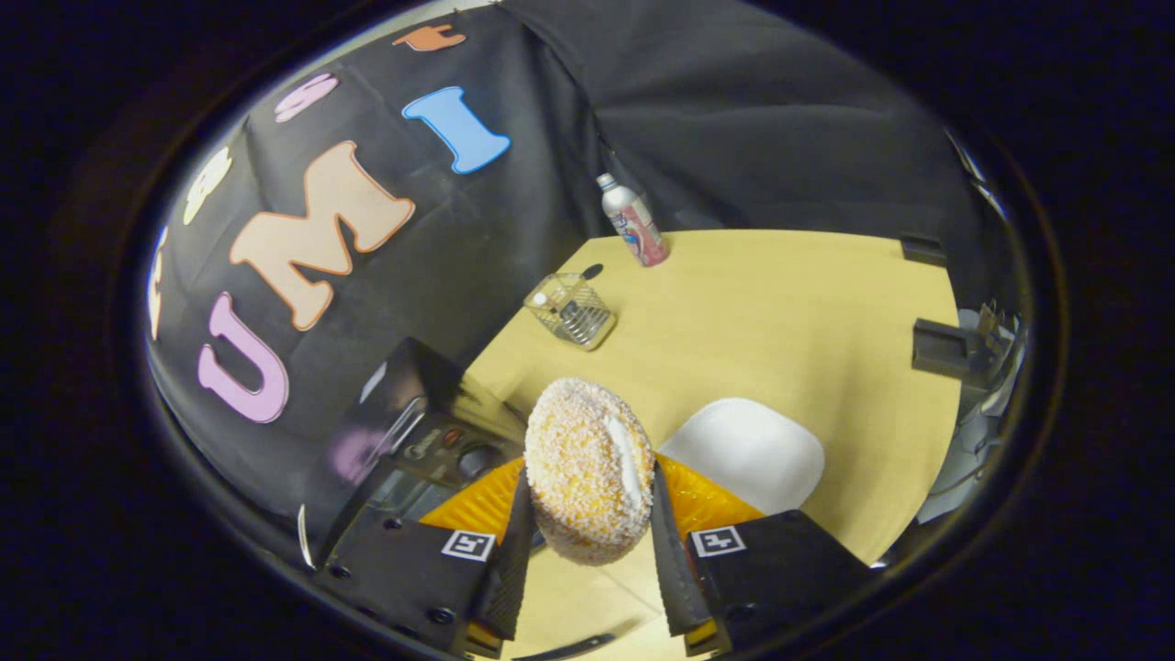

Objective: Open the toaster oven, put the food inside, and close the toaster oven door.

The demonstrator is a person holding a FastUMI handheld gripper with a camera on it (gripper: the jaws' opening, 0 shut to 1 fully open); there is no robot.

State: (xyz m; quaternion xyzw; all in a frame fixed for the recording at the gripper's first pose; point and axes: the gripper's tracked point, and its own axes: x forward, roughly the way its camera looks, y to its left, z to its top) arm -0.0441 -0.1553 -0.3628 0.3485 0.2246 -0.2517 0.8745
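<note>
My gripper (pixel 587 528) is shut on a round sugar-coated pastry with a white cream stripe (pixel 587 464), held up above the table between both fingers. The black toaster oven (pixel 404 431) stands just to the left of the fingers, against the cloth wall, with its knobs and control panel facing me. I cannot tell whether its door is open or closed. A white plate (pixel 748 450) lies on the wooden table (pixel 808 312) just beyond the right finger.
A clear glass holder with utensils (pixel 571 310) stands beyond the pastry. A bottle with a pink label (pixel 633 223) is at the table's far edge by the cloth wall. Black clamps (pixel 941 347) sit on the right edge of the table.
</note>
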